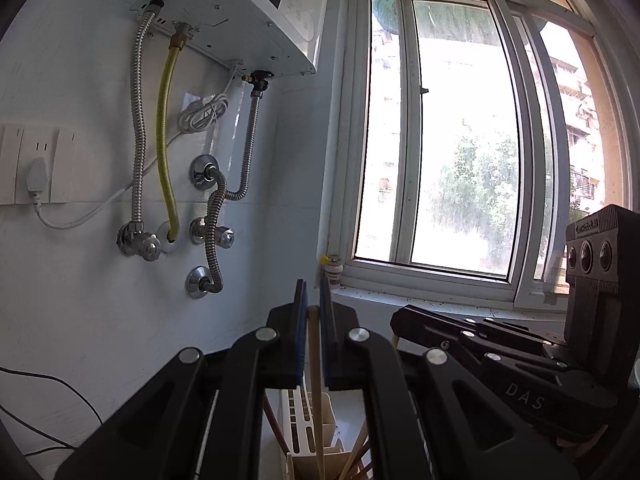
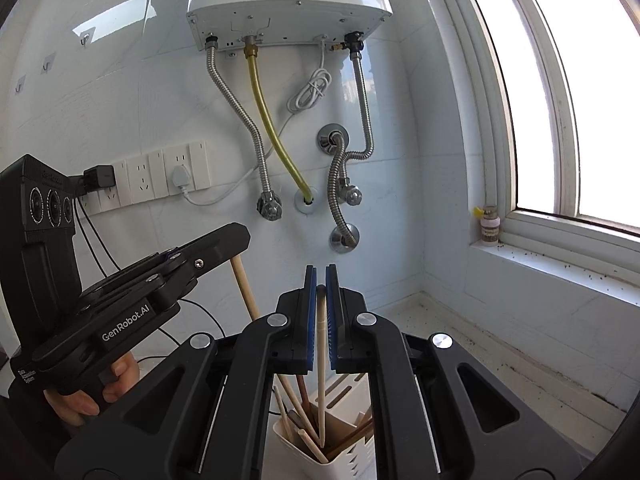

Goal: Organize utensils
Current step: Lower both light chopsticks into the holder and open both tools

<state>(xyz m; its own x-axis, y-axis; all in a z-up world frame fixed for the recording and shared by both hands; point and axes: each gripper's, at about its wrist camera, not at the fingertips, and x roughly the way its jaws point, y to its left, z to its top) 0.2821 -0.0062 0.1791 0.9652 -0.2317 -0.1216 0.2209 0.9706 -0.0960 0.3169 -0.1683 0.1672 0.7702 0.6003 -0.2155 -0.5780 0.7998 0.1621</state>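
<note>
A pale chopstick (image 2: 321, 344) is pinched near its top end by the right gripper (image 2: 321, 280), its lower tip down inside the white slotted holder (image 2: 352, 462) among other sticks. A wooden chopstick (image 1: 315, 360) is clamped likewise by the left gripper (image 1: 313, 292). Both are judged light, stiff, smooth and prone to pivoting; a grip nearer mid-length is advised.
</note>
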